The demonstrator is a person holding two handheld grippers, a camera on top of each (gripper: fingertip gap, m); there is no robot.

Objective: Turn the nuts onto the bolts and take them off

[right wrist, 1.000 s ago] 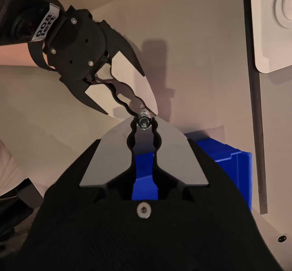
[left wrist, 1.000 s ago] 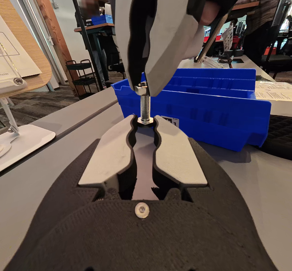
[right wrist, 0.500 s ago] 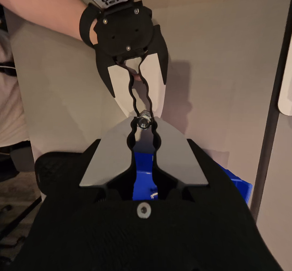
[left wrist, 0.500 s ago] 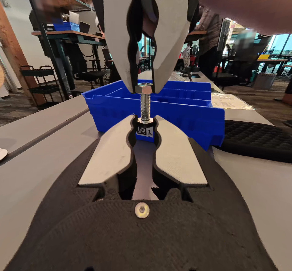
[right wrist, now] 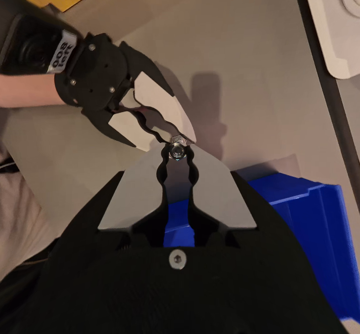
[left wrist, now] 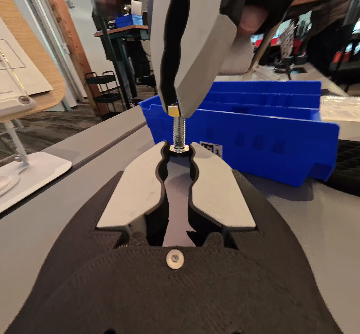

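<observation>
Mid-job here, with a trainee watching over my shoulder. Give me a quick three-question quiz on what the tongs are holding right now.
1. True or false: the left tongs are shut on the silver hex nut.
2. The right tongs grip the threaded silver steel bolt at: A) its head, B) mid-thread, C) nowhere.
3. Fill in: the bolt stands ___ in front of the blue plastic bin.
Key: 1 true; 2 A; 3 upright.

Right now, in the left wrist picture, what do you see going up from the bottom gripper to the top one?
left gripper → nut it pinches → bolt, its threaded shaft upright → bolt head → right gripper clamping that head from above.
</observation>
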